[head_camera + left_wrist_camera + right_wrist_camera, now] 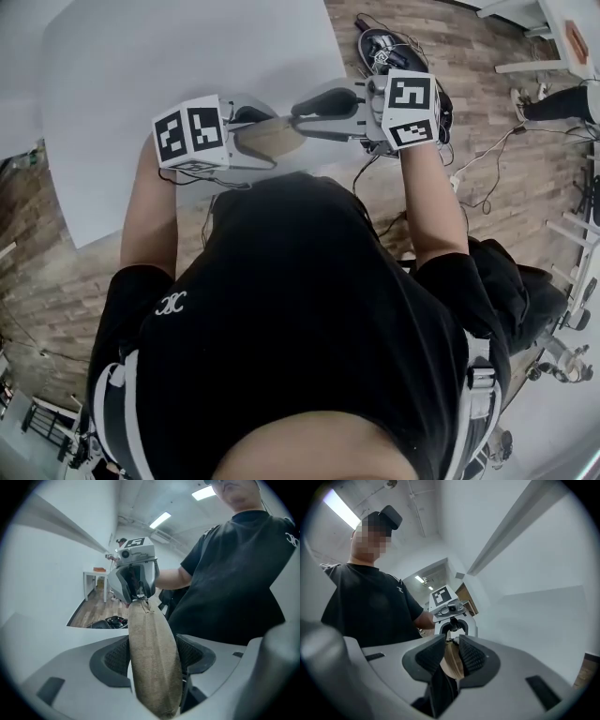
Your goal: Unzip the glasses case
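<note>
**Case up in the air, zip looks unrun**

My left gripper [154, 660] has its jaws wide, pads clamped on both flanks of the glasses case [269, 138], approx at its middle. The case hangs in the air above the bench, not resting on it. My right gripper [452, 660] faces it from the other end, jaws nearly together w/ the case's tan tip pinched between the pads.

The zip pull [147, 608] lies on the case just short of those jaws. I judge they sit on fabric, not on the tab, tho it's small & hard to be sure. The seam looks closed as far as I can see.

To do it well:
- Hold the L grip firm as the anchor.
- Get the R pads on the tab itself.
- Draw along the seam line, not away from it, so the slider doesn't bind.
- Main risk is the case twisting in the L pads.

Below is the white bench [187, 56]. Past its edge is wood floor [469, 66] w/ a dark device [380, 45] & cables [487, 159], well apart & no obstruction. Far off, a small white table [93, 576] stands by the wall. Nothing sits btw the two grippers but the case.
</note>
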{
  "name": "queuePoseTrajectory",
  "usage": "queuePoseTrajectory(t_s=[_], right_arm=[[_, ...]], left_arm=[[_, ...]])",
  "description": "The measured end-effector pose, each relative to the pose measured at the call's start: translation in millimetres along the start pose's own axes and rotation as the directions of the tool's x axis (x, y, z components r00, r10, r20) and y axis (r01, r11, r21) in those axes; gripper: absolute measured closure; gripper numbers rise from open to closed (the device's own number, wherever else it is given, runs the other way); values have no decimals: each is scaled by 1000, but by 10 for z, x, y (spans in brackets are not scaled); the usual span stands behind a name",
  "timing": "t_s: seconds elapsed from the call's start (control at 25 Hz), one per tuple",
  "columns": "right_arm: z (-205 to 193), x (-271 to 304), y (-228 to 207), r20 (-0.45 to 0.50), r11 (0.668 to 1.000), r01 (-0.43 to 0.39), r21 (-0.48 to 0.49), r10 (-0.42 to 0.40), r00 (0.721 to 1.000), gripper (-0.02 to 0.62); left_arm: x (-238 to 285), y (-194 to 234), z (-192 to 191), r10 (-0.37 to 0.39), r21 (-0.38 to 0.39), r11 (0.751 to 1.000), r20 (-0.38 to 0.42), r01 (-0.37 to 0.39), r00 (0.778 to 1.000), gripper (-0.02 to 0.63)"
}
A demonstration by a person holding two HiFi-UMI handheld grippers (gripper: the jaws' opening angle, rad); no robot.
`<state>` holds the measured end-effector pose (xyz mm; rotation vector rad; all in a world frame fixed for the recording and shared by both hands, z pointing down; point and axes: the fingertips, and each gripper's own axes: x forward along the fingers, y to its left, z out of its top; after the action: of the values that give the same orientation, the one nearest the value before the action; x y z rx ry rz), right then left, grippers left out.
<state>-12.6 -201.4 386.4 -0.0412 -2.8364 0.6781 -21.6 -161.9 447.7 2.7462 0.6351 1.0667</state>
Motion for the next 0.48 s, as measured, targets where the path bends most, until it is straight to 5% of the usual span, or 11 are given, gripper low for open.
queuePoseTrajectory(t_s=[0.48], right_arm=[[63,-68,-87,23,998,44,-46,-43,999,566]], left_arm=[[-91,108,30,19,-50,999,69,-16,997,305]])
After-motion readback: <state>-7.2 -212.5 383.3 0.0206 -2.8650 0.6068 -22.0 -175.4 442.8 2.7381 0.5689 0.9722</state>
